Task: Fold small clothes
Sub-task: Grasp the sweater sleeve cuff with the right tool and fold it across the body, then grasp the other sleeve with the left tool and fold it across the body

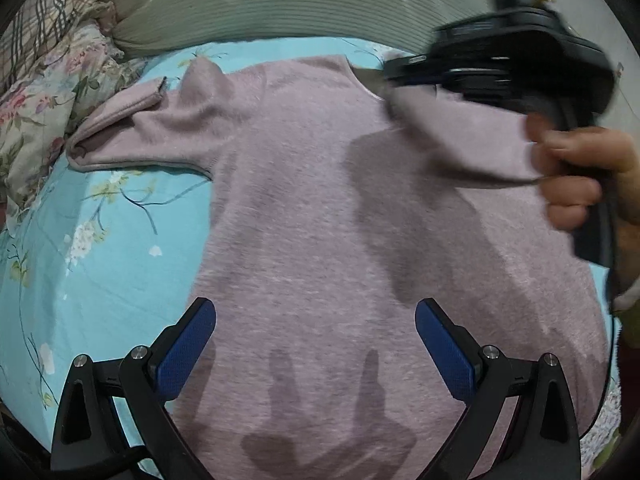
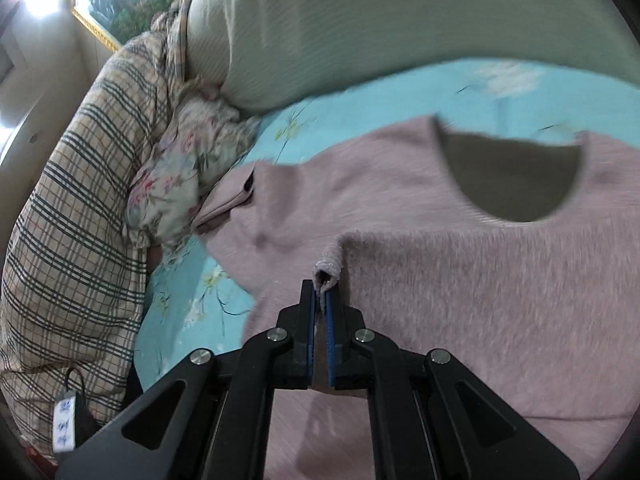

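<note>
Bedding first: turquoise floral sheet (image 1: 100, 248), a ribbed grey-green pillow (image 2: 400, 20) at twelve o'clock, a plaid quilt (image 2: 72, 220) at nine. A pink fuzzy sweater (image 1: 320, 220) lies spread flat across the sheet, neckline toward the pillow. Right gripper (image 2: 323, 300): jaws closed on the cuff of the right sleeve (image 2: 500, 280), which is carried across the body. Left gripper (image 1: 314, 344): jaws wide open, holding nothing, above the lower body near six o'clock. Left sleeve (image 1: 120, 128) sits bunched at ten o'clock. Risk: the pinch takes only the cuff tip, so a quick pull could slip it free, or drag the unpinned body and wrinkle the fold.
</note>
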### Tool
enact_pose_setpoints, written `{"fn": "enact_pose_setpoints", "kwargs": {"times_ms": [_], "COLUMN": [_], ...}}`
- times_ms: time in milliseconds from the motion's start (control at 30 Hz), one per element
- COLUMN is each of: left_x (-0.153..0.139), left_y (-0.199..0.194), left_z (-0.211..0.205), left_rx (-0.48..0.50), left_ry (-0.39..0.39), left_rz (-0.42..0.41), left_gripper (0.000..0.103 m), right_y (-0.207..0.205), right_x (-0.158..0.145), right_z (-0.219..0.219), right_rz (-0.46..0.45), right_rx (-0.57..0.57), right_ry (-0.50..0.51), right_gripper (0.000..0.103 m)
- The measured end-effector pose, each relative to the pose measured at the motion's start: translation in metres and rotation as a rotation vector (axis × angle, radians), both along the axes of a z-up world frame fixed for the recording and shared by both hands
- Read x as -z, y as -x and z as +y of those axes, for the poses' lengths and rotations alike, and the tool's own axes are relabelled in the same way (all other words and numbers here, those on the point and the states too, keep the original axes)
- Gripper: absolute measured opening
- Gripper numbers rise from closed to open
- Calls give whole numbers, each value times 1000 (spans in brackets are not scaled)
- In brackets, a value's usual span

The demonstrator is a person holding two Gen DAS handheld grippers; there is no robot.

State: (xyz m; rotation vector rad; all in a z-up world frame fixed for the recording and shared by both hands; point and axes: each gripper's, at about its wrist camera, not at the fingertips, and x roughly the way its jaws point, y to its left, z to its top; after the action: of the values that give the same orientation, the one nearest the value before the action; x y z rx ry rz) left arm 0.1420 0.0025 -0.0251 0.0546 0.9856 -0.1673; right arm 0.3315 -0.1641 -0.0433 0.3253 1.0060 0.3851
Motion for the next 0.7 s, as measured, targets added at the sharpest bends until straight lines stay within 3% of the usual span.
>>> {"fn": "enact_pose_setpoints", "kwargs": {"times_ms": [200, 300, 333, 367, 433, 633, 700], "left_x": [2, 5, 6, 6, 6, 1, 1], "left_y": [-8, -20, -28, -34, -48, -112, -137], "left_z": [25, 29, 29, 29, 26, 17, 14], "left_rx": [-48, -60, -62, -62, -55, -32, -7], "left_ry": [57, 68, 68, 73, 89, 100, 144], "left_rz": [14, 13, 11, 12, 13, -2, 12], "left_gripper": [100, 100, 100, 100, 100, 100, 100], "right_y": [-35, -45, -46, -43, -32, 32, 59], "right_x": [34, 40, 41, 39, 29, -15, -26], "right_z": [22, 15, 12, 7, 1, -44, -62], "right_rz": [39, 51, 63, 65, 28, -90, -122], "right_rx": [7, 43, 52, 61, 76, 167, 215], "right_ry": [-30, -69, -77, -91, -95, -101, -113], "right_gripper": [6, 11, 22, 34, 45, 45, 45]}}
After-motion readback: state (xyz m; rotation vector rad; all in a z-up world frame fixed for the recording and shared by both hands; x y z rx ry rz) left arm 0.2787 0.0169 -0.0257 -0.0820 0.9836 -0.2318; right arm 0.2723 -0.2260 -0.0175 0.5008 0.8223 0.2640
